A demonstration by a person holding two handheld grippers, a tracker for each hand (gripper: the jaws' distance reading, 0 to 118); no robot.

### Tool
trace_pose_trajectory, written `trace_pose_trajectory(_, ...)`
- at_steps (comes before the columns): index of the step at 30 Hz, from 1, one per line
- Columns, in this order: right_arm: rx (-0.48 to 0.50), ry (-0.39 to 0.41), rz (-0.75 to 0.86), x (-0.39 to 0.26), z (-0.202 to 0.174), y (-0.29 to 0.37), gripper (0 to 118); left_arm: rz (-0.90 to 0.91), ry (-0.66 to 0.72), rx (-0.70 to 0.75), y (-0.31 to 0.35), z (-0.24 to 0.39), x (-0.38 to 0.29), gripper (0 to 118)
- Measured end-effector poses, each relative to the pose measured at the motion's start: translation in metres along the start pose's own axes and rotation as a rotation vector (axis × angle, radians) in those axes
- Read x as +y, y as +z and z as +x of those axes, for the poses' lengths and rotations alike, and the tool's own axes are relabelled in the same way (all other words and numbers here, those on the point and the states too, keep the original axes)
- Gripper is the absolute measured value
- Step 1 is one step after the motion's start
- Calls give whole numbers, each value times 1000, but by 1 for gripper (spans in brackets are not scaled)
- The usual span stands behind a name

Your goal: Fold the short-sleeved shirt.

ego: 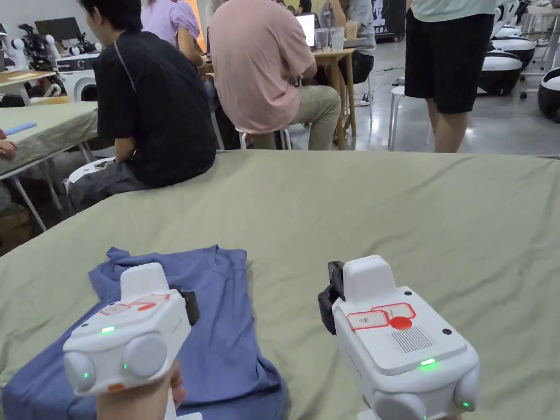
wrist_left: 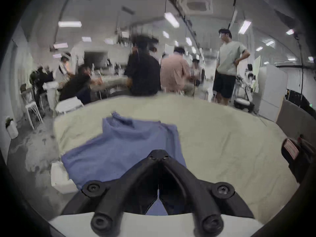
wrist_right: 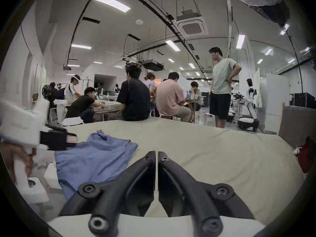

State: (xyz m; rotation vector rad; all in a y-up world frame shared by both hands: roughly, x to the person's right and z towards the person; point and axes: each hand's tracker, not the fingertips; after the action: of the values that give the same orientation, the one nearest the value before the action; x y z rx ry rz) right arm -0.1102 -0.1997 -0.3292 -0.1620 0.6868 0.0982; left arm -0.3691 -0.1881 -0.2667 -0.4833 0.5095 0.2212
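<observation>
the blue shirt [ego: 219, 339] lies on the green-covered table [ego: 410, 219]. the left gripper [wrist_left: 159, 155] hovers over it, jaws together, holding nothing; the right gripper [wrist_right: 156, 154] hovers beside it, jaws together.

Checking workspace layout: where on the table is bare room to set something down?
Bare green table cover runs right of the blue shirt and beyond it to the far edge. The near-left corner is crowded: shirt under the left claw. The right claw hovers over bare cloth.
</observation>
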Motion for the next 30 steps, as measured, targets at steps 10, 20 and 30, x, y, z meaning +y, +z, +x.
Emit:
trace_pose_trajectory(10,33,11,-88,-20,11,-33,4,-281,-120,-15,-164,8,20,82)
trace_pose_trajectory(20,25,-2,-159,-43,34,-50,5,-449,-304,-26,-247,13,-4,118)
trace_pose_trajectory(30,13,-40,-192,-53,47,-45,5,-362,-263,40,-225,7,23,10)
